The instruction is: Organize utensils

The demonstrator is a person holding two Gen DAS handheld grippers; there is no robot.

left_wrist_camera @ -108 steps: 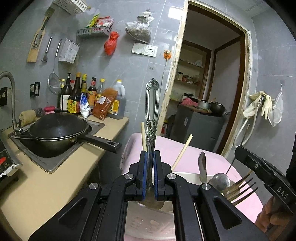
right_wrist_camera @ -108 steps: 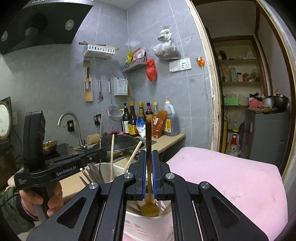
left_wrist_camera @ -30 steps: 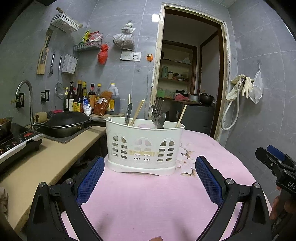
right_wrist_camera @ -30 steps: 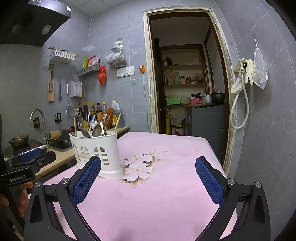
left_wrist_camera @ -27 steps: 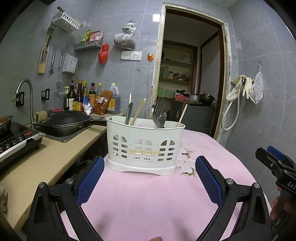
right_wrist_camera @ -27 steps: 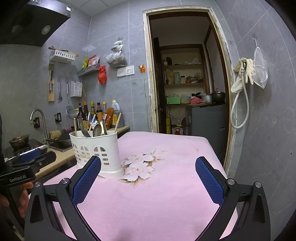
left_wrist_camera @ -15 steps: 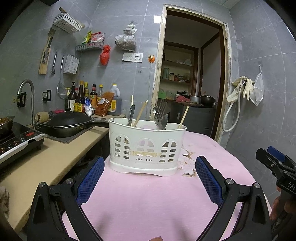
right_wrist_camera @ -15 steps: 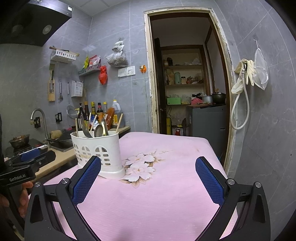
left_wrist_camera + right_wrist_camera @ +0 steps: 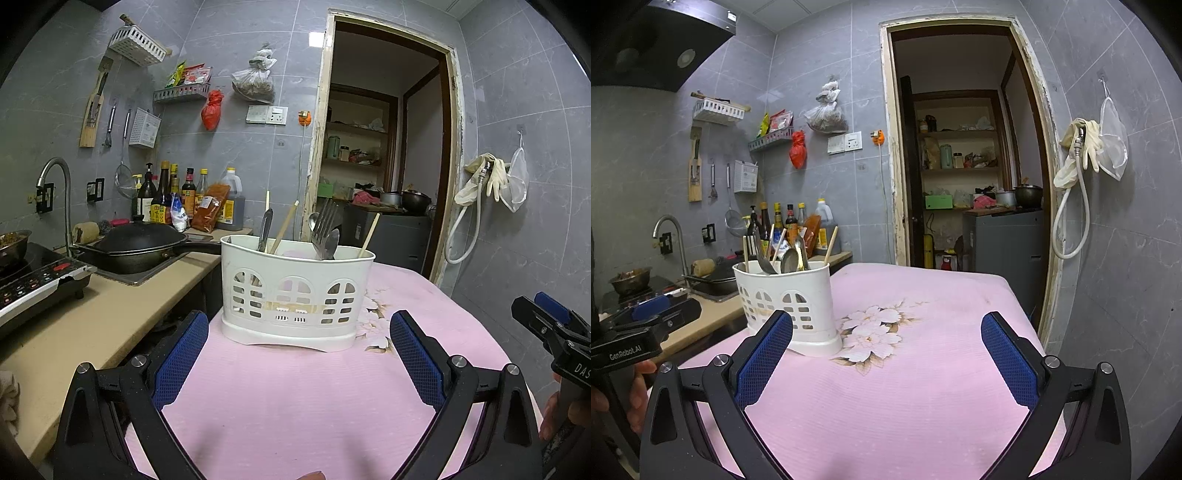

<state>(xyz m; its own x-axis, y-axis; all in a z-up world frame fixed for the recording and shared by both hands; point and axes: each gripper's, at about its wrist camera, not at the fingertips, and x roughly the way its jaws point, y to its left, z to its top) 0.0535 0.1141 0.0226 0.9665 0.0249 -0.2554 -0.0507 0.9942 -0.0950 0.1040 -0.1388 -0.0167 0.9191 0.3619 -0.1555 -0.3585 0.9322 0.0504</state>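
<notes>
A white plastic utensil caddy (image 9: 295, 295) stands on the pink table cover (image 9: 295, 398), holding a fork (image 9: 325, 218), spoons, a knife and wooden chopsticks upright. In the right wrist view the same caddy (image 9: 798, 299) sits at the left with its spoons (image 9: 788, 260) showing above the rim. My left gripper (image 9: 299, 354) is open and empty, just short of the caddy. My right gripper (image 9: 886, 354) is open and empty over the cover, to the caddy's right. Each gripper shows at the edge of the other's view, held by a hand.
A beige counter (image 9: 74, 325) runs along the left with an induction hob (image 9: 33, 284), a black wok (image 9: 136, 247) and several sauce bottles (image 9: 184, 195). A doorway (image 9: 971, 177) opens behind the table. A hose and gloves (image 9: 1078, 162) hang on the right wall.
3.6 s ago both grippers were shut on utensils over the caddy. Now both are open, empty and drawn back. Over the last second the views barely shift.
</notes>
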